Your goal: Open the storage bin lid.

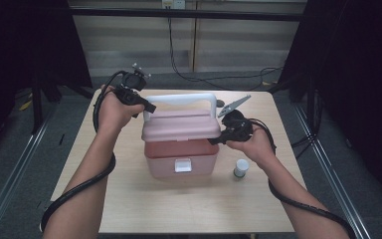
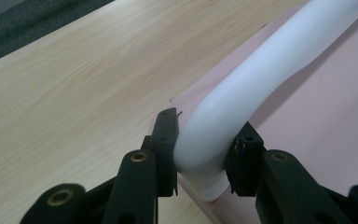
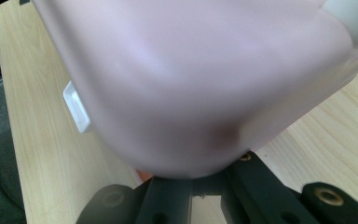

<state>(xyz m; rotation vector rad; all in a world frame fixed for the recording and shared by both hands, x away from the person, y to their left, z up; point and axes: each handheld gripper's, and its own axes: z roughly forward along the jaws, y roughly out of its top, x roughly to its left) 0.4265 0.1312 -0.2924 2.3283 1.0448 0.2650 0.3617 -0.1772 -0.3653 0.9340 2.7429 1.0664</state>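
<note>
so one pink plastic box (image 1: 180,144), one small white bottle (image 1: 240,168); left gripper (image 2: 205,154) clamps its white handle (image 2: 261,79), right gripper (image 1: 219,140) closed at the lid (image 3: 191,84) edge.

Smooth pink plastic on the box (image 1: 180,149) with a faint sheen, its white handle (image 2: 261,79) matt plastic, the table (image 1: 129,199) pale wood grain, and both grippers' jaws matt black.
</note>
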